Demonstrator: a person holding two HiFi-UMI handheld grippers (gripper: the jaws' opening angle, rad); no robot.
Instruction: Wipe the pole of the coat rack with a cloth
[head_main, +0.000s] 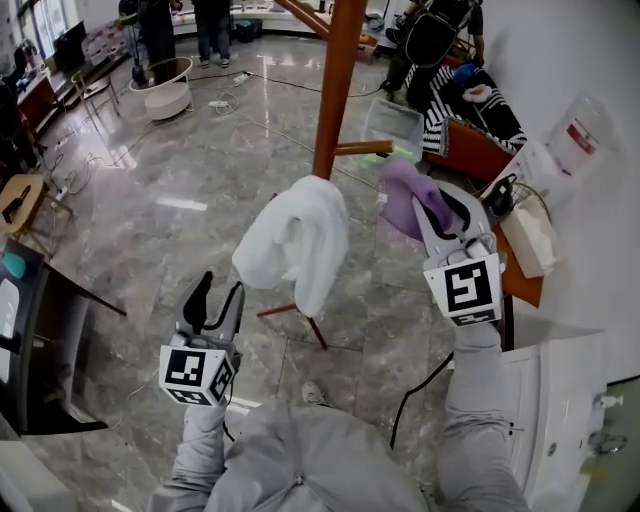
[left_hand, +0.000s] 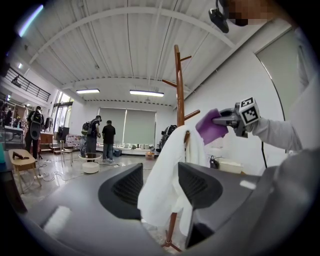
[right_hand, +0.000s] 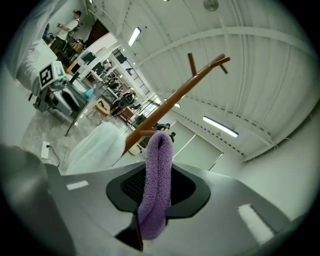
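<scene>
The coat rack's orange-brown pole (head_main: 335, 90) rises in the middle of the marble floor. A white garment (head_main: 295, 240) hangs over one of its lower pegs. My right gripper (head_main: 432, 212) is shut on a folded purple cloth (head_main: 405, 195), held just right of the pole beside a peg and apart from the wood. In the right gripper view the cloth (right_hand: 156, 185) stands up between the jaws, with the pole (right_hand: 175, 102) beyond. My left gripper (head_main: 218, 292) hangs open and empty, lower left of the garment. Its view shows the garment (left_hand: 167, 175) and pole (left_hand: 178, 85) ahead.
Two people (head_main: 210, 25) stand at the far end near a round white stool (head_main: 168, 95). Cables run across the floor. A dark cabinet (head_main: 40, 340) is at my left. A white unit (head_main: 560, 400), a water bottle (head_main: 580, 135) and striped fabric (head_main: 470, 105) line the right wall.
</scene>
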